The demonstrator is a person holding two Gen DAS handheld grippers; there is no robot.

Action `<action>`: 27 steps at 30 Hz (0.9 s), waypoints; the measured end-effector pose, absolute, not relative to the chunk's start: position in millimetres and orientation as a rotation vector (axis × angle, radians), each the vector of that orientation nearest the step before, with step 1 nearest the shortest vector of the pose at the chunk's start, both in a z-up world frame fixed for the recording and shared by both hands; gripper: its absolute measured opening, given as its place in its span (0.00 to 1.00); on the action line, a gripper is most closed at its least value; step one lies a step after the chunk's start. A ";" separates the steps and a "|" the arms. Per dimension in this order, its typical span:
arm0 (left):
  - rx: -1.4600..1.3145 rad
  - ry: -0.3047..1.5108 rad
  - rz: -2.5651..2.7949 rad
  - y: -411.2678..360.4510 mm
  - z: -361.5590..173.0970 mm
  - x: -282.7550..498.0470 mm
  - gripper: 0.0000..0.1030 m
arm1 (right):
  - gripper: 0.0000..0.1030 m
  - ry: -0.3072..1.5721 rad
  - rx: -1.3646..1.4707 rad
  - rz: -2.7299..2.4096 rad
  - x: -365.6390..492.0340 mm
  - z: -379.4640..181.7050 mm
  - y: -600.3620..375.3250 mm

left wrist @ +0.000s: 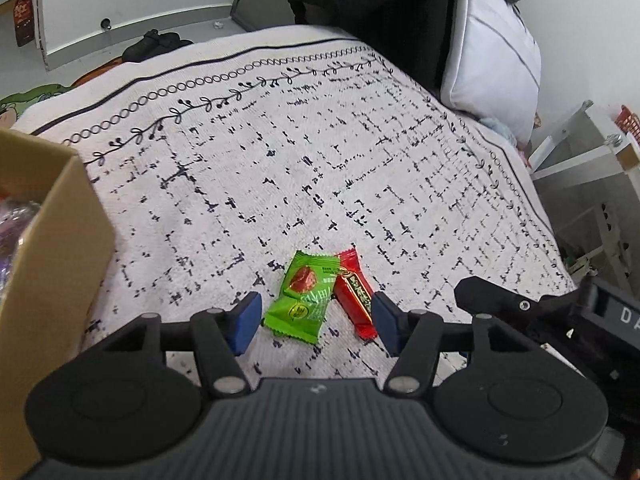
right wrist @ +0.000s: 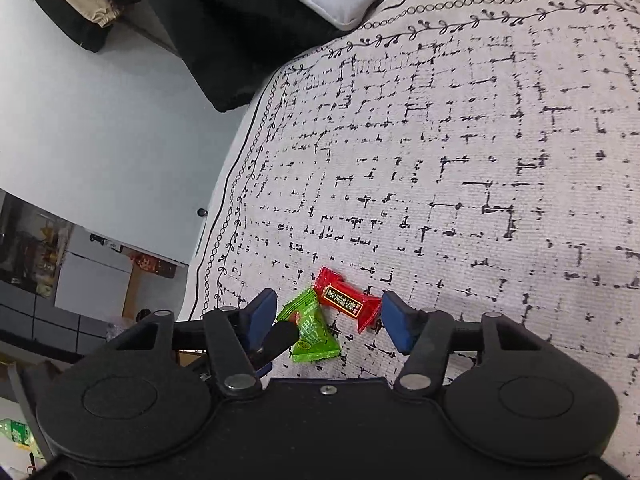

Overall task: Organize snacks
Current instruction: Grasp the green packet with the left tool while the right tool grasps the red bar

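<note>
A green snack packet (left wrist: 304, 298) and a red snack packet (left wrist: 354, 296) lie touching on the patterned bedspread (left wrist: 280, 160). My left gripper (left wrist: 314, 322) is open, its blue pads either side of both packets, just above the cloth. In the right wrist view the same green packet (right wrist: 312, 330) and red packet (right wrist: 346, 300) lie between the open pads of my right gripper (right wrist: 330, 320). A black finger of the left gripper (right wrist: 276, 342) pokes in beside the green packet. Neither gripper holds anything.
A cardboard box (left wrist: 44, 248) with wrapped items inside stands at the left on the bed. A white pillow (left wrist: 492, 40) and dark clothing (left wrist: 372, 4) lie at the bed's far end. The right gripper's body (left wrist: 560, 320) is close on the right. The bed edge (right wrist: 224, 216) drops to the floor.
</note>
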State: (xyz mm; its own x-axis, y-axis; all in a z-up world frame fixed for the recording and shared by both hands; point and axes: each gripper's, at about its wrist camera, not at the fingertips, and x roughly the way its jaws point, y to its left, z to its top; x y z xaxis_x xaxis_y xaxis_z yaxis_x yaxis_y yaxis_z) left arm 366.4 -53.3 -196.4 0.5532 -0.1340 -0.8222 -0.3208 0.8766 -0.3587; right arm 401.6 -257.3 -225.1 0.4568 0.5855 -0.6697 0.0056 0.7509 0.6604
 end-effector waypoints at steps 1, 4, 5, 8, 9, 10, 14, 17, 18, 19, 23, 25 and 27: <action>-0.507 0.993 0.115 -53.7 -199.9 369.6 0.58 | 0.53 1.053 0.649 0.390 404.0 -227.2 -255.8; -0.495 1.007 0.117 -54.3 -210.5 378.8 0.57 | 0.52 1.058 0.643 0.385 409.8 -232.4 -252.5; -0.483 1.009 0.116 -54.7 -213.1 381.0 0.57 | 0.52 1.059 0.639 0.383 411.6 -234.3 -251.2; -0.483 1.020 0.106 -53.7 -222.9 386.7 0.57 | 0.52 1.064 0.633 0.379 417.3 -239.8 -248.4; -0.487 1.025 0.105 -52.7 -225.8 388.1 0.56 | 0.52 1.065 0.631 0.376 419.2 -242.0 -247.0; -0.489 1.030 0.104 -51.9 -229.0 389.7 0.55 | 0.52 1.066 0.628 0.375 420.4 -243.7 -245.4; -0.482 1.022 0.087 -49.2 -233.1 393.9 0.39 | 0.52 1.072 0.608 0.375 425.1 -250.0 -237.5; -0.503 1.031 0.074 -42.6 -234.2 397.3 0.30 | 0.52 1.079 0.585 0.373 427.2 -255.2 -230.8; -0.512 1.031 0.069 -40.2 -233.7 397.7 0.29 | 0.52 1.079 0.575 0.371 427.7 -256.7 -229.1; -0.514 1.031 0.066 -38.1 -233.0 397.7 0.29 | 0.52 1.079 0.563 0.370 428.3 -257.9 -226.8; -0.522 1.026 0.094 -26.6 -229.0 394.3 0.29 | 0.53 1.080 0.472 0.353 427.5 -261.5 -214.9; -0.534 1.022 0.104 -19.5 -227.1 392.1 0.29 | 0.53 1.073 0.413 0.355 425.8 -262.6 -207.0; -0.534 1.018 0.111 -13.6 -224.1 388.8 0.29 | 0.54 1.065 0.363 0.356 423.8 -261.5 -199.6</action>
